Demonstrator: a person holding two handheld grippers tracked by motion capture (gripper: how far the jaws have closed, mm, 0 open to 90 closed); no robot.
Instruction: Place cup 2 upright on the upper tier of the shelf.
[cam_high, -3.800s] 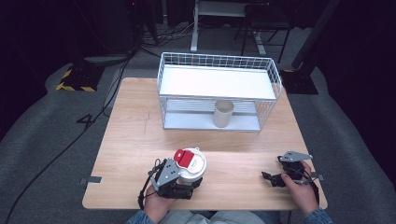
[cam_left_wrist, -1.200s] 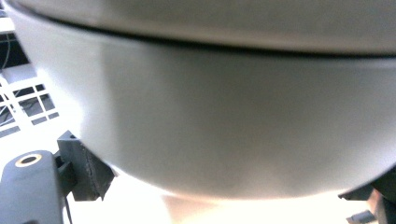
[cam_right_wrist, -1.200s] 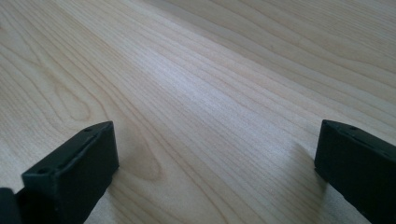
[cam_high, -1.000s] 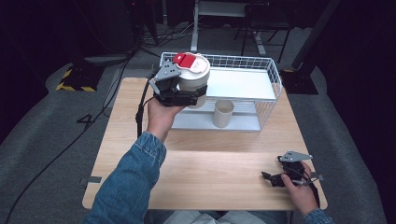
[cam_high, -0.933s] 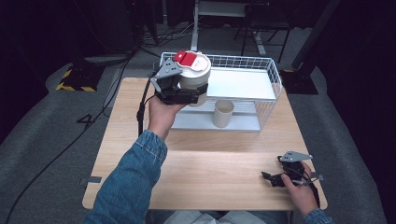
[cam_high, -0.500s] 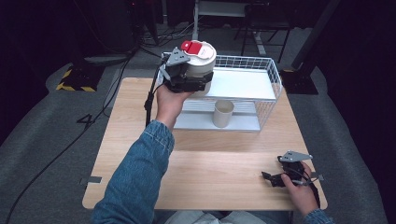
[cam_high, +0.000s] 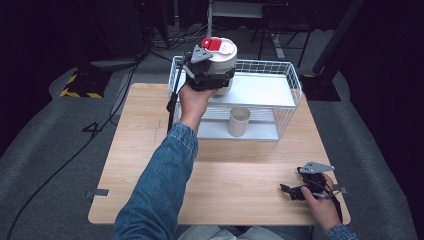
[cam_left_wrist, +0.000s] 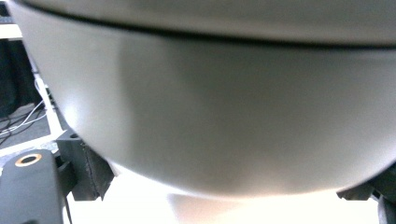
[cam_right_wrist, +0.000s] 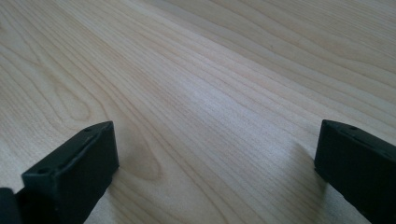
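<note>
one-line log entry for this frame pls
left gripper: holds white container above wire rack | right gripper: open, idle on table

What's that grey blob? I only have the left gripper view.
Observer: A white tub with a red lid patch, held up by the left gripper over the wire rack.
Operator: Over which shelf?
Observer: The upper shelf, left end.
Operator: Anything else in the rack?
Observer: One beige cup, upright on the lower shelf.
Operator: And the right gripper?
Observer: The right gripper is open and empty, low over the table near its front right corner.
</note>
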